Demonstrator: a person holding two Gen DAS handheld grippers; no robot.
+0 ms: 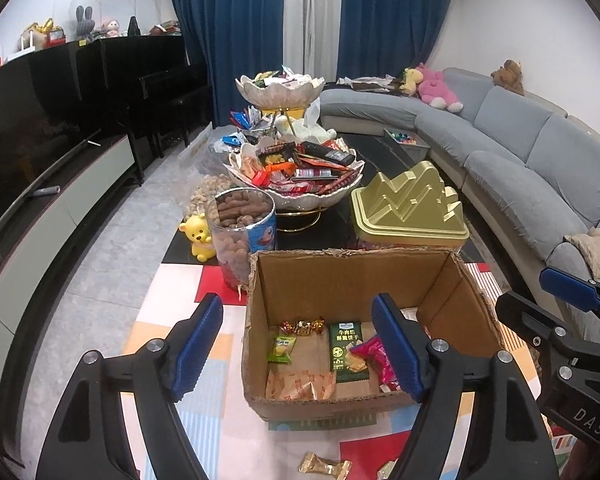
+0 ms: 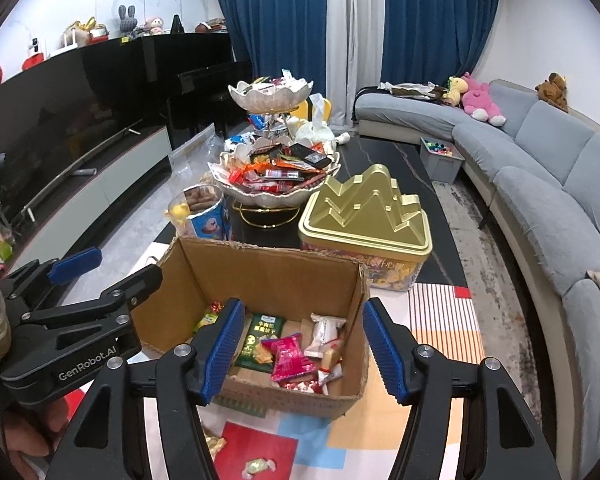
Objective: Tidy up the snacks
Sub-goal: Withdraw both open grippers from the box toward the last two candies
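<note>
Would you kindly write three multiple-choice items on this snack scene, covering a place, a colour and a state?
1. Where does the dark green biscuit packet lie?
A. inside the cardboard box
B. in the tiered bowl
C. on the sofa

2. What colour is the mountain-shaped tin lid?
A. red
B. gold
C. blue

3. How does the right gripper stand?
A. shut on a sweet
B. shut on the box wall
C. open, holding nothing

Answers:
1 A: the packet rests on the box floor among other wrapped snacks.
2 B: the lid is plainly gold.
3 C: its blue pads stand apart over the box with nothing pressed between them.
</note>
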